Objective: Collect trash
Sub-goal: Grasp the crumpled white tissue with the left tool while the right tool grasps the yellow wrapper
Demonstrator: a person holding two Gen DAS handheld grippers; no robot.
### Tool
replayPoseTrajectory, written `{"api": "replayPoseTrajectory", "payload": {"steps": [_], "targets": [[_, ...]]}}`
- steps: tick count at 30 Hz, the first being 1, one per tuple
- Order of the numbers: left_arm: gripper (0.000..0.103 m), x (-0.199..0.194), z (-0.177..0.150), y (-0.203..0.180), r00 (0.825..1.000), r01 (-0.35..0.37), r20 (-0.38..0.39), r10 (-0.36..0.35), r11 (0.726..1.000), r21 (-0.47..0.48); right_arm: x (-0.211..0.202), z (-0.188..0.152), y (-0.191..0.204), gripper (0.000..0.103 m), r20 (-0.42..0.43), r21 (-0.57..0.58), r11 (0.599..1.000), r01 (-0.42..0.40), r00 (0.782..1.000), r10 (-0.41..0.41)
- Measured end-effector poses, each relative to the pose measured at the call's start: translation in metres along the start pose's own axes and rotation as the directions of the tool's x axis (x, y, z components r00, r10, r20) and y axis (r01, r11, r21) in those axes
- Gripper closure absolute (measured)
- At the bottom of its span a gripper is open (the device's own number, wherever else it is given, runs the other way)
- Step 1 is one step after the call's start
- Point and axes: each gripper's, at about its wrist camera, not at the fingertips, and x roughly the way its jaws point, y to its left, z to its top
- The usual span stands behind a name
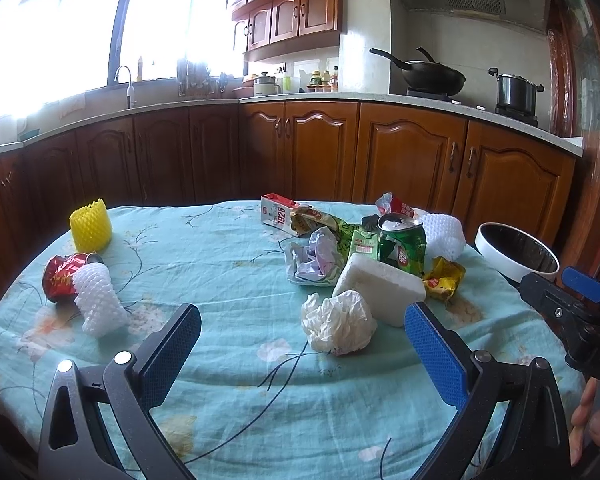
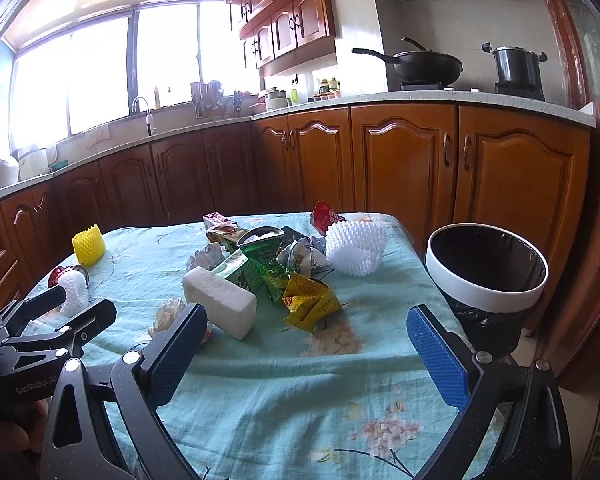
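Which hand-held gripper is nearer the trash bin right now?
Right. The right hand-held gripper hovers open over the table's right edge, just left of the trash bin. The left hand-held gripper is open farther left, facing the crumpled tissue.

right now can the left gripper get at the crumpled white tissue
Probably yes. The left gripper is open and empty, and the crumpled white tissue lies just ahead between its fingers on the tablecloth, nothing between; the white foam block sits close behind.

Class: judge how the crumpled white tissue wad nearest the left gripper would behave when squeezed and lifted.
The tissue wad looks loosely crumpled, so it would probably compress and feel very light. Its irregular folds suggest that it would not roll far. The open left gripper would probably need to close well inward.
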Motion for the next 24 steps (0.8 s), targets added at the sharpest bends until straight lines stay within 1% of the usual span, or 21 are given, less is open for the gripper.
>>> {"api": "replayPoseTrajectory", "payload": {"steps": [6,10,17,21,24], "targets": [[0.001,0.007,0.001,0.000,1.000,0.004,-0.021,-0.004,1.000,-0.001,0.007,0.001,-0.001,0.002,-0.017,0.007,1.000,-0.010,1.000,0.010],[0.001,0.015,0.002,0.000,0.999,0.009,-0.044,-0.009,1.000,0.000,0.018,0.001,-0.004,0.002,-0.044,0.022,0.999,-0.025,0.999,0.026],[0.001,0.038,0.007,0.001,0.993,0.023,-0.117,-0.024,1.000,-0.014,0.041,-0.001,-0.015,0.003,-0.108,0.072,0.996,-0.050,0.992,0.058],[0.002,0.054,0.012,0.003,0.985,0.040,-0.165,-0.046,0.998,-0.038,0.056,0.004,-0.019,0.008,-0.141,0.081,0.995,-0.054,0.988,0.065],[0.004,0.068,0.015,0.004,0.978,0.055,-0.199,-0.063,0.997,-0.049,0.069,0.007,-0.021,0.015,-0.169,0.086,0.995,-0.056,0.983,0.070]]}}
